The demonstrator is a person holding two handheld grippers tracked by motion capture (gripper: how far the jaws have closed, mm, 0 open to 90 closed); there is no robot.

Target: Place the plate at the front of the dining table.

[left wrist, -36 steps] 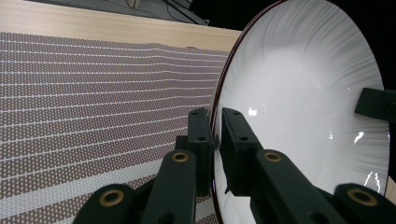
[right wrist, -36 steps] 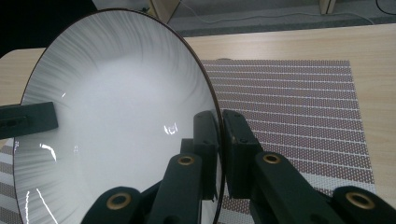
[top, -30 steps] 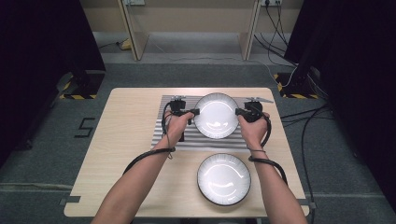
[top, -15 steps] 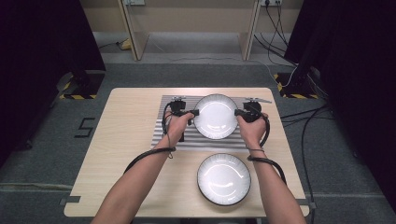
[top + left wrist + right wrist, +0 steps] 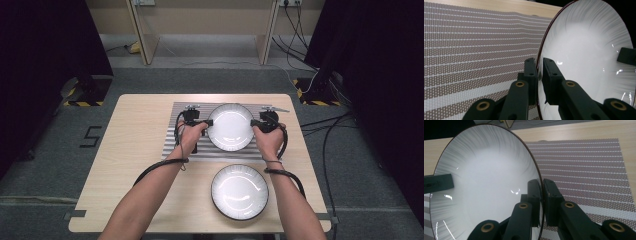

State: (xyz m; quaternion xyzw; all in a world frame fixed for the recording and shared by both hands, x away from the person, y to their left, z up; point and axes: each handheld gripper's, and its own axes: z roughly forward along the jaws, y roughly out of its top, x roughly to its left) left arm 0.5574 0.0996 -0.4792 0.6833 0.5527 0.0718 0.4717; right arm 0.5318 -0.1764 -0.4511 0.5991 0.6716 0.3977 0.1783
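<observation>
Far plate: a white plate (image 5: 231,126) with a dark rim, over the striped mat (image 5: 175,142) at the back of the table (image 5: 125,165).
Left gripper: the left gripper (image 5: 538,67) is pinching the plate's left edge, rim squeezed between both jaws.
Right gripper: the right gripper (image 5: 541,192) is clamped on the opposite edge, one jaw on each face.
Near plate: a second plate (image 5: 239,191) lies flat on bare wood, just in front of the mat.
</observation>
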